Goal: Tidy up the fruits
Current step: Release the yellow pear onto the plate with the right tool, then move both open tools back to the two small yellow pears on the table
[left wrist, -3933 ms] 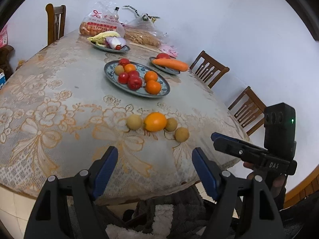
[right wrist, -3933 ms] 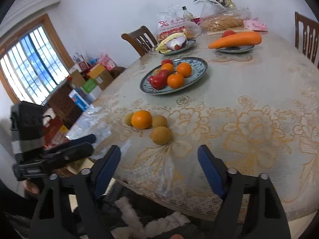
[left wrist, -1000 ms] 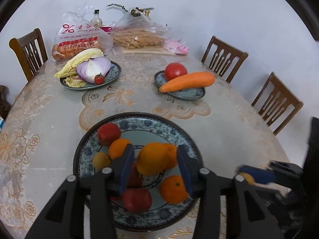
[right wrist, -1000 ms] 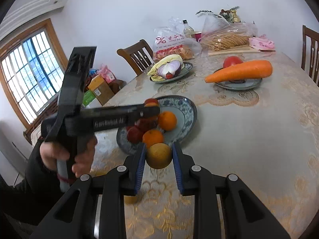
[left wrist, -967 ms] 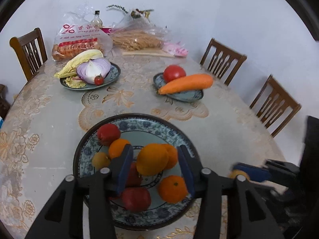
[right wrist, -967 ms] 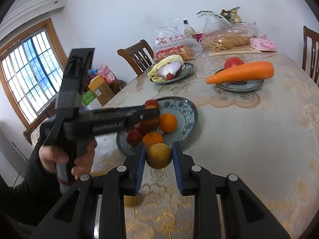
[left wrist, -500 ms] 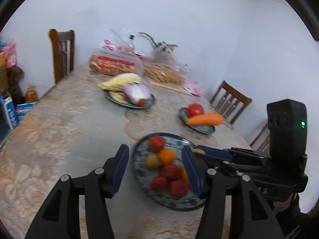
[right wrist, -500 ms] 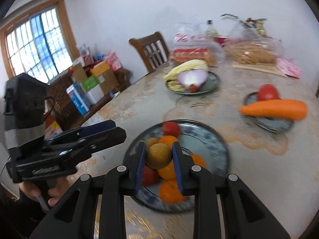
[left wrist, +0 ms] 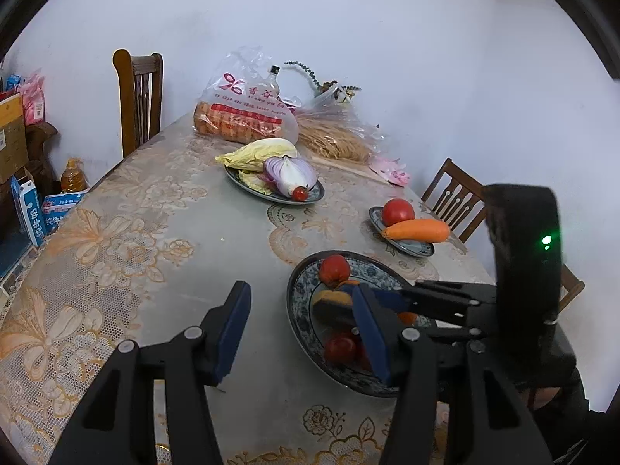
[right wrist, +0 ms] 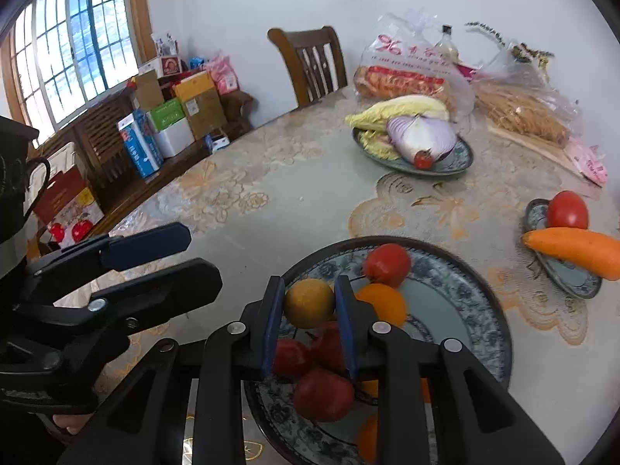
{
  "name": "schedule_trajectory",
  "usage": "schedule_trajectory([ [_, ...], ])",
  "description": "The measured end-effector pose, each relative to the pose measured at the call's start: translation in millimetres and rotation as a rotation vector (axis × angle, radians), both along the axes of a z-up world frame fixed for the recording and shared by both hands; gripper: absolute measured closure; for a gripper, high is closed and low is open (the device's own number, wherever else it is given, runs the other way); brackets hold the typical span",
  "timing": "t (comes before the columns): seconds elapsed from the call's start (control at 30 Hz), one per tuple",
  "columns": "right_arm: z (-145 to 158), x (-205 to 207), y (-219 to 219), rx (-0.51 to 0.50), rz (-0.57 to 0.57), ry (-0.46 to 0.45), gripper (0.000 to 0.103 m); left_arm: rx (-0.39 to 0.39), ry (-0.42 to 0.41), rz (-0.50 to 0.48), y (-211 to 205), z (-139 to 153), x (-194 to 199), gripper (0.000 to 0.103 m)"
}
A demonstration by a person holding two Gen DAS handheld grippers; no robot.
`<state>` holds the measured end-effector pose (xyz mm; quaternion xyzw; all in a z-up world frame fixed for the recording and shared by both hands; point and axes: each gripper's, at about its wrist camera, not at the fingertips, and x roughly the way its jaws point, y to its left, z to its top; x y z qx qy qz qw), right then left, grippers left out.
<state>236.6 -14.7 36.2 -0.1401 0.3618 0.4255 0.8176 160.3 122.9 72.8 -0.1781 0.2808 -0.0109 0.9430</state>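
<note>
At about nine o'clock in the right wrist view, boxes (right wrist: 162, 131) stack by the window, one low carton printed with red apples; their lettering is too small to read. Nearer, the left tongs (right wrist: 170, 255) hang released above the table (right wrist: 248, 209), nothing between the pads; their jaws have just been opening, and in the left wrist view the left tongs (left wrist: 306, 329) stand over bare lace cloth, the right-hand blue pad covering part of the fruit plate (left wrist: 302, 321). A blue and white milk carton (left wrist: 29, 209) with Chinese characters stands at nine o'clock in that view, beside an amber bottle (left wrist: 73, 180). Toward the centre, the right tongs (right wrist: 308, 304) are clenched on a yellow-brown round fruit (right wrist: 308, 302), held above the near-left part of the fruit plate (right wrist: 457, 283), over red and orange fruit whose lower pieces are hidden behind the black arms. At twelve o'clock a clear bag (right wrist: 403, 73) carries a red percent-like mark and red Chinese writing, not legible, with a bottle (right wrist: 445, 44) half hidden behind it. Below it a plate of cabbage, purple onion and a small tomato (right wrist: 410, 135) sits. At two o'clock a wrapped bundle of dry noodles (right wrist: 523, 112) lies blurred under plastic. At three o'clock a small plate (right wrist: 562, 267) holds a tomato (right wrist: 567, 209) and a carrot (right wrist: 573, 250), the carrot's tip cut off by the frame edge.
</note>
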Motion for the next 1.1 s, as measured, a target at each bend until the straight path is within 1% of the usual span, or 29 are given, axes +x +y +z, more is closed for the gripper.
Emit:
schedule_trajectory([
  [0.13,-4,0,4,-0.023,0.005,0.008,0.074,-0.002,-0.011,0.004,1,1,-2,0.045],
  [0.17,-4,0,3,-0.016,0.009,0.014,0.071,-0.005,-0.012,0.004,1,1,-2,0.045],
  [0.23,-2,0,0,-0.001,-0.001,0.01,0.057,-0.009,-0.009,0.0,1,0,-2,0.045],
  [0.3,2,-3,-6,-0.007,-0.019,-0.009,0.052,-0.011,-0.015,-0.01,1,1,-3,0.045],
  [0.33,4,-5,-9,-0.003,-0.022,-0.015,0.051,-0.013,-0.02,-0.017,1,1,-4,0.045],
  [0.53,19,-22,-42,0.051,-0.058,-0.056,0.05,-0.02,-0.017,-0.065,-4,0,-14,0.045],
  [0.63,25,-30,-67,0.119,-0.061,-0.027,0.05,-0.015,-0.007,-0.088,-12,1,-29,0.045],
  [0.77,26,-41,-107,0.192,-0.128,0.01,0.05,-0.003,0.016,-0.108,-25,1,-48,0.045],
  [0.83,25,-48,-122,0.209,-0.151,0.038,0.05,0.01,0.035,-0.113,-34,2,-61,0.045],
  [0.97,23,-66,-150,0.23,-0.187,0.096,0.05,0.031,0.045,-0.119,-52,7,-87,0.045],
  [1.1,25,-95,-168,0.242,-0.196,0.082,0.05,0.073,0.036,-0.112,-74,19,-117,0.044],
])
